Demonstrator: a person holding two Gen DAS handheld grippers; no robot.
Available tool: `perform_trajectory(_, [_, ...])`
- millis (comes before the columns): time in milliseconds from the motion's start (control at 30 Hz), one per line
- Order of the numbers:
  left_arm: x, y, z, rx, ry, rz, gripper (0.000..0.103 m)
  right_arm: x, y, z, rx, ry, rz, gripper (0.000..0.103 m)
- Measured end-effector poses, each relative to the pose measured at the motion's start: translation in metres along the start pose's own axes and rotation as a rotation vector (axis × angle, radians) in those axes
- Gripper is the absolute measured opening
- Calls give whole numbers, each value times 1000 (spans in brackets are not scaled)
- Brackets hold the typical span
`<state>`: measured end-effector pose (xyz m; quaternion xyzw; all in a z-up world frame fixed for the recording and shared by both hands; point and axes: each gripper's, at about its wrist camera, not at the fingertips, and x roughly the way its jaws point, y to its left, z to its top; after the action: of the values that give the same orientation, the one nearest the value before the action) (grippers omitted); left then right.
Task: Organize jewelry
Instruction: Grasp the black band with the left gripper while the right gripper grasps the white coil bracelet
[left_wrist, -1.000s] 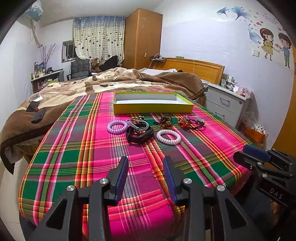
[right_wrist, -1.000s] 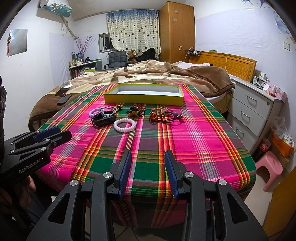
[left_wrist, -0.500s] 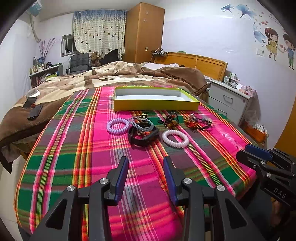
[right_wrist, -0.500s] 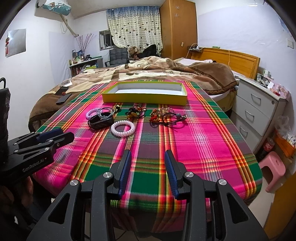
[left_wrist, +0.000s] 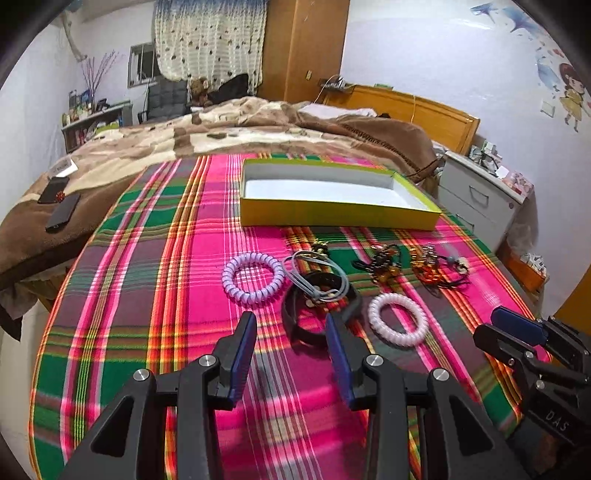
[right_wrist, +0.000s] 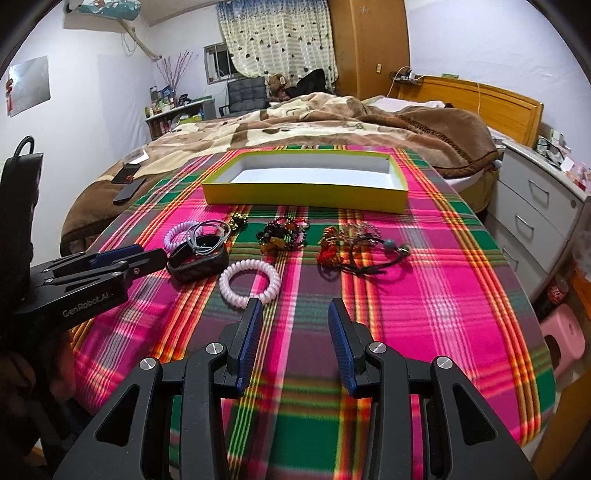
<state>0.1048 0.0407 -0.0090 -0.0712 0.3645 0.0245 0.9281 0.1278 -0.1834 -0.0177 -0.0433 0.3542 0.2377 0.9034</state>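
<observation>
Both tools, left tool (left_wrist: 290, 338) and right tool (right_wrist: 295, 325), stood apart and empty. The pink coil bracelet (right_wrist: 249, 282) lay on the surface before the yellow box (right_wrist: 306, 194); it seemed light, springy, best pinched across its ring.

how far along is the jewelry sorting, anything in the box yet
Nothing done: the yellow shallow box is empty. Nothing in hand: left gripper and right gripper are open. Left: lilac coil bracelet, black band, pink coil bracelet, beaded pieces.
</observation>
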Motion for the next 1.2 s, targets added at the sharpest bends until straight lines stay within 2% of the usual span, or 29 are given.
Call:
perform_trajectory(333, [34,4,12,-4,85,-1,38,43,3,20,-11,102,44,38])
perform_trajectory(500, [40,3,12,-1,102,-26,18,62,8,24,-40,165,60,38])
perform_trajectory(533, [40,1,12,6,102,-24,16,66,9,24,-51,177,59,38])
perform_trajectory(600, [40,0,11,11,103,-26,11,68,12,24,-78,175,47,36])
perform_trajectory(733, [38,2,11,0,113,-46,11,69,18,24,-121,176,32,12])
perform_trajectory(867, [32,5,11,-24,117,-70,10,67,14,23,-101,170,38,10])
perform_trajectory(1000, [17,-2,11,35,59,-12,9,61,8,20,-66,164,46,10])
perform_trajectory(1200, [3,-4,14,38,30,-32,9,51,0,16,-31,148,46,10])
